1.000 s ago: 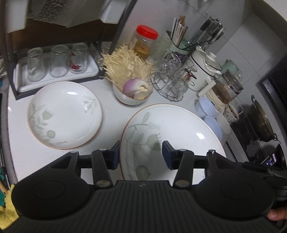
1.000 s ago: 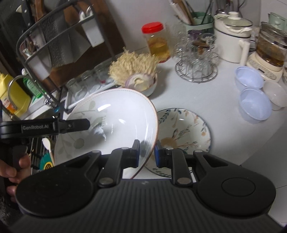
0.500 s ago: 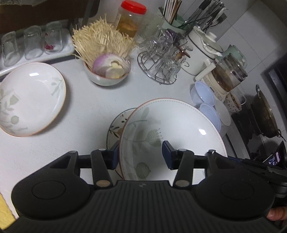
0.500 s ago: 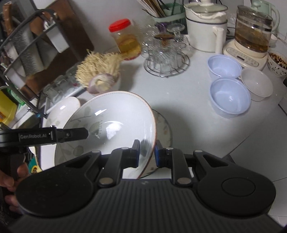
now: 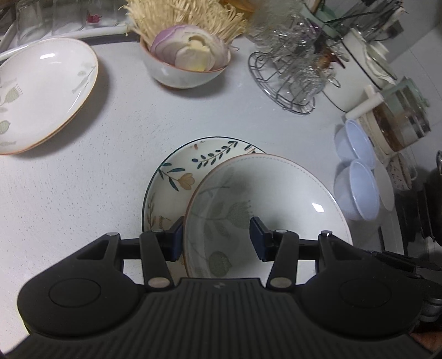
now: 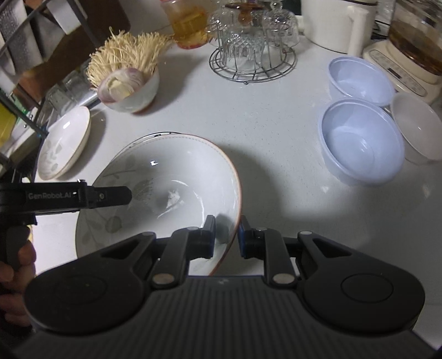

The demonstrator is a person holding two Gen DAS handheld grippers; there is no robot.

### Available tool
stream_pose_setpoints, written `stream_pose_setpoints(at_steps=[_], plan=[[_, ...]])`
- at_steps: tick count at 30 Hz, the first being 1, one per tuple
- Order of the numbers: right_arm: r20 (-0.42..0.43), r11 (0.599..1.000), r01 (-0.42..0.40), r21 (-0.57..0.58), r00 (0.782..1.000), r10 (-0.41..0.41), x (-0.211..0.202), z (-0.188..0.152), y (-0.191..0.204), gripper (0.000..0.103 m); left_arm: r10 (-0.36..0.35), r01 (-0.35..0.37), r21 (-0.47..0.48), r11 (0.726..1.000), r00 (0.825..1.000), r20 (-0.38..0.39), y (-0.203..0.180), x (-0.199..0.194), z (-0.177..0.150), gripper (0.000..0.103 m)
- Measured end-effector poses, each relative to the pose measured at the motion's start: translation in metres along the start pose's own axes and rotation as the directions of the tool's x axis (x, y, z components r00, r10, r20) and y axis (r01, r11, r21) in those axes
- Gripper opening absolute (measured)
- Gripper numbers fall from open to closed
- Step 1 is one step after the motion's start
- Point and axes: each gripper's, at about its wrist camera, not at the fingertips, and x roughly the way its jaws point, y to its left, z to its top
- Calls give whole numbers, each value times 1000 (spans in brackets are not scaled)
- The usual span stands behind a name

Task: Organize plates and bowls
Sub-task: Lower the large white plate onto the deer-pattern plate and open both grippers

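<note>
A large white plate with a pale leaf print (image 5: 265,204) (image 6: 165,193) is held tilted low over a flower-pattern plate (image 5: 176,179) on the counter. My right gripper (image 6: 227,237) is shut on the large plate's near rim. My left gripper (image 5: 216,237) is open, its fingers either side of the plate's left rim without pinching it; it also shows in the right wrist view (image 6: 110,195). A second leaf-print plate (image 5: 41,91) (image 6: 63,143) lies at the left.
A bowl of onion and enoki mushrooms (image 5: 187,60) stands at the back. A wire rack of glasses (image 5: 292,74) is back right. Two blue plastic bowls (image 6: 362,138) and a white bowl (image 6: 417,127) sit at the right, by a kettle (image 6: 331,22).
Both grippers have carried the large plate right and down, from beside the left plate to low over the flower-pattern plate. The right gripper's hold has stayed the same.
</note>
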Motion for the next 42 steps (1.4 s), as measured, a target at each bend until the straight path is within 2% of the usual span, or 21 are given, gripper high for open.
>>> stream_pose_setpoints(at_steps=[9,13,17,21,23,27,30,32,36,42], plan=[[0,997,-72,-12,997,72,14,10,-7,20,46,-46,-52,998,999,2,1,10,2,55],[-1,997,-70,-28,998,70,20,10,-5,20,52,-52,-57,997,999,-13,2,14,5,55],[3,997,-70,-13,998,70,24,11,-5,20,94,-94,-31,995,996,-9,-4,15,9,56],[17,998,-64,-16,998,64,28,11,-1,20,103,-105,-60,993,994,-23,2,17,11,56],[20,998,-60,-16,998,61,32,12,2,20,95,-97,-103,990,995,-21,7,15,14,57],[30,998,-46,-34,998,47,38,13,7,20,86,-88,-132,987,996,-17,11,12,18,58],[40,998,-65,-23,997,66,42,14,5,21,67,-69,-156,985,998,-16,16,9,19,59],[44,996,-89,2,995,89,44,14,0,20,57,-60,-169,984,998,-22,19,6,19,59],[50,996,-86,-20,995,87,47,13,5,22,14,-25,-201,979,998,-56,27,-1,21,62],[62,998,-61,-12,996,61,47,15,9,22,0,-8,-194,981,999,-39,36,-20,16,63]])
